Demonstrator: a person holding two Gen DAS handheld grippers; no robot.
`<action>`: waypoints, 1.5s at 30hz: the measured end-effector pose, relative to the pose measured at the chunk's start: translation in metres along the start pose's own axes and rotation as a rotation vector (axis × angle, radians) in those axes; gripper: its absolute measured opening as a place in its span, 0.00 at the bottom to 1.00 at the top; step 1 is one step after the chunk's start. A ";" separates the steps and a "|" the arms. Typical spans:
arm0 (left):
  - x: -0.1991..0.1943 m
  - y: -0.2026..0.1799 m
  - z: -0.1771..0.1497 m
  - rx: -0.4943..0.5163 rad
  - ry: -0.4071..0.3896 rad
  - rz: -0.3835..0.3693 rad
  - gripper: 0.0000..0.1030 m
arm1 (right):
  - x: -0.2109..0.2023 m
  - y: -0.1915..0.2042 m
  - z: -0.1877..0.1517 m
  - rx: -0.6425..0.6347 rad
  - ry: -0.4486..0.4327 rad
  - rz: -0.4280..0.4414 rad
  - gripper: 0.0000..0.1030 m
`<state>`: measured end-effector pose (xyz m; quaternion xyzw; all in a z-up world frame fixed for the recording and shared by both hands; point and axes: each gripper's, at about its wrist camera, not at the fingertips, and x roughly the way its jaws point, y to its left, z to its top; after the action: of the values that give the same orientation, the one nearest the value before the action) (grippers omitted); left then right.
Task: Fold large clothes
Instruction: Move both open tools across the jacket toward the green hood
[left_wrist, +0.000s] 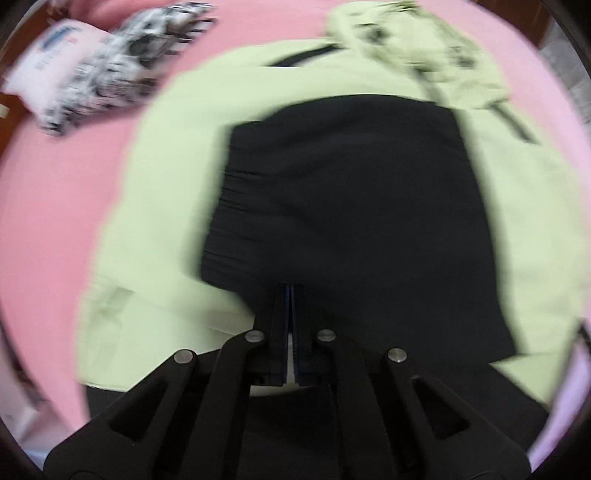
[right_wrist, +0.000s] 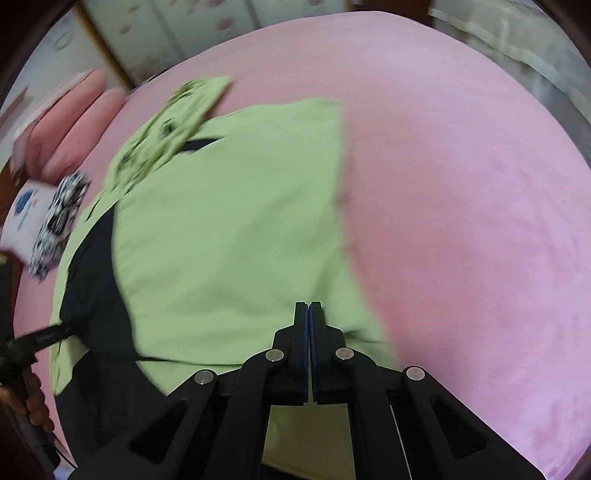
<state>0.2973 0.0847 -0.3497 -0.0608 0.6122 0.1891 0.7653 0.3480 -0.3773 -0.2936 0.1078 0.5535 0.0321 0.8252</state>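
A large light-green jacket (left_wrist: 155, 221) lies spread on the pink bed sheet (left_wrist: 48, 229), with its black lining (left_wrist: 351, 203) turned up across the middle. My left gripper (left_wrist: 291, 288) is shut, its tips pinching the near edge of the black lining. In the right wrist view the green jacket (right_wrist: 229, 221) fills the centre, with the black lining (right_wrist: 96, 288) along its left side. My right gripper (right_wrist: 309, 304) is shut on the jacket's near green edge. The left gripper (right_wrist: 68, 328) reaches in from the left, held by a hand (right_wrist: 33, 402). Both views are blurred.
A black-and-white patterned cloth (right_wrist: 59, 221) and a white printed pillow (right_wrist: 26, 218) lie at the bed's left side, with pink pillows (right_wrist: 74, 122) behind. A pale wardrobe (right_wrist: 184, 26) stands beyond the bed. Bare pink sheet (right_wrist: 461, 221) stretches to the right of the jacket.
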 end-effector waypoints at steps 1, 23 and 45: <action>0.002 0.009 0.001 -0.021 0.011 -0.032 0.02 | -0.001 -0.012 0.001 0.025 0.002 -0.041 0.01; -0.060 -0.100 0.009 0.047 -0.025 -0.362 0.02 | 0.027 0.129 0.003 -0.198 0.114 0.195 0.01; 0.028 -0.042 0.120 -0.124 -0.120 0.060 0.02 | 0.108 0.114 0.142 -0.167 0.013 0.153 0.01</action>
<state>0.4276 0.0911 -0.3533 -0.0781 0.5541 0.2526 0.7894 0.5281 -0.2677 -0.3150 0.0803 0.5443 0.1415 0.8229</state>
